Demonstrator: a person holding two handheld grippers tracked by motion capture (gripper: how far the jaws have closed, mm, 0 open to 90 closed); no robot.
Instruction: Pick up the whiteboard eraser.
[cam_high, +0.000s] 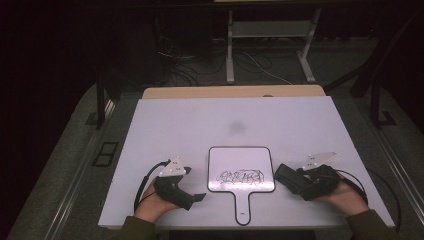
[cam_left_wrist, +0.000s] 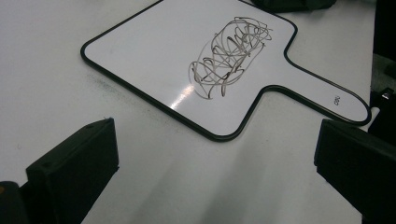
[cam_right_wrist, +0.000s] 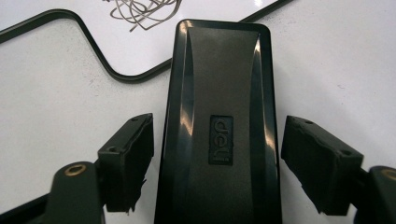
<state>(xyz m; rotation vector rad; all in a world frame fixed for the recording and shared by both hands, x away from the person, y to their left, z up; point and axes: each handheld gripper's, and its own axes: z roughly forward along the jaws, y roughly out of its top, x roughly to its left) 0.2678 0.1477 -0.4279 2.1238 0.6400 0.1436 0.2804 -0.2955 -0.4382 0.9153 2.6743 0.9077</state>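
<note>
Two grippers rested on white counter (cam_high: 175, 125). Small handled whiteboard with dark scribble (cam_high: 241, 171) lay between them. Right gripper (cam_right_wrist: 217, 154) gaped around black plastic eraser (cam_right_wrist: 219, 116), not clamped. Left gripper (cam_left_wrist: 215, 158) wide open, empty. Likely next: close on eraser, wipe scribble.

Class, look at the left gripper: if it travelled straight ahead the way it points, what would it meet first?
Probably the paddle-shaped whiteboard with its scribble, lying ahead of the open left gripper; bare table lies between.
</note>
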